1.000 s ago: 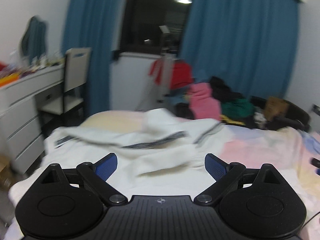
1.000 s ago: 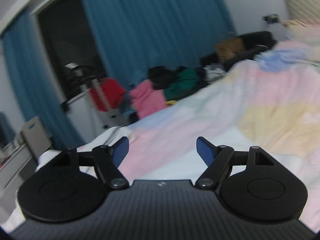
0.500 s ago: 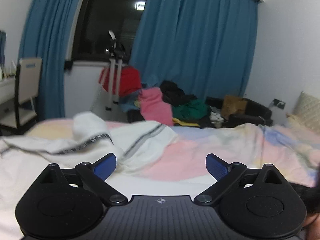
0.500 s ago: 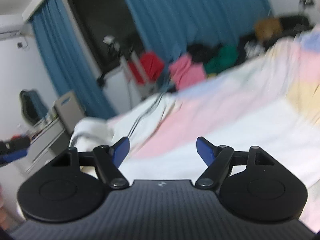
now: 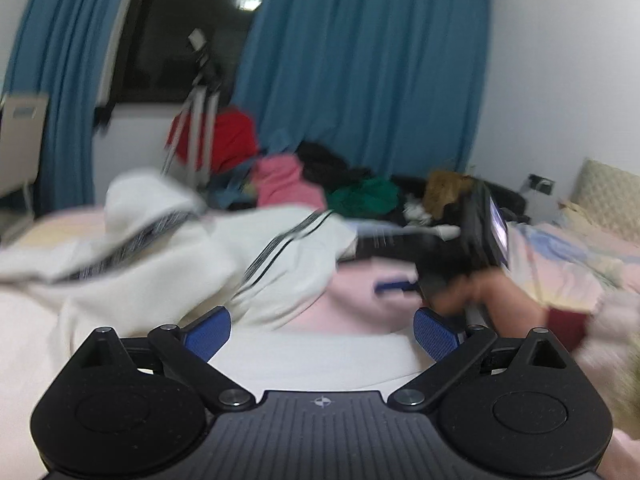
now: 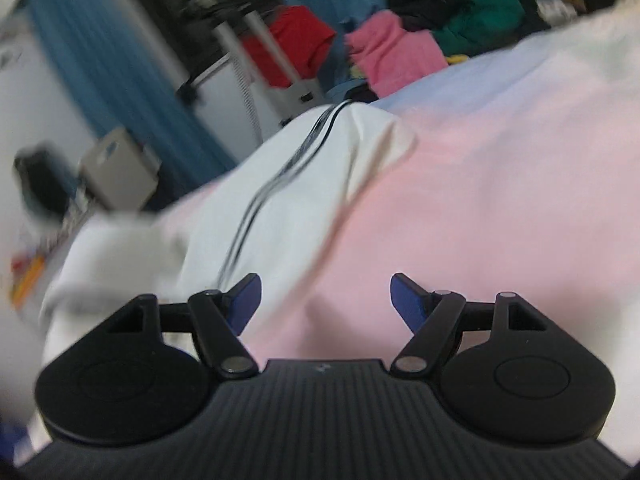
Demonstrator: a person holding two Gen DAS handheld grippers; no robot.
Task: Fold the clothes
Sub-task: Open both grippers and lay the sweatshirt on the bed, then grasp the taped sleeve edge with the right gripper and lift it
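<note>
A white garment with black stripes (image 5: pixel 168 264) lies crumpled on the pastel bedspread (image 5: pixel 320 352), left of centre in the left wrist view. My left gripper (image 5: pixel 322 332) is open just short of its near edge, holding nothing. In that view the right gripper (image 5: pixel 394 286) shows blurred at mid right, held by a hand (image 5: pixel 504 304), close to the garment's right end. In the right wrist view the white garment (image 6: pixel 280 208) runs up from the left finger; my right gripper (image 6: pixel 326 300) is open low over the pink bedspread (image 6: pixel 460 208), nothing between its fingers.
A heap of clothes, pink (image 5: pixel 284 184), green (image 5: pixel 364 196), red (image 5: pixel 224 140) and black, sits beyond the bed under blue curtains (image 5: pixel 360 64). A metal stand (image 5: pixel 196 120) is by the dark window. A chair (image 5: pixel 20 136) stands at far left, a pillow (image 5: pixel 612 196) at far right.
Both grippers swung toward the white garment. The right one dropped low over the bed and now appears in the left wrist view with the hand. Both stayed open.
</note>
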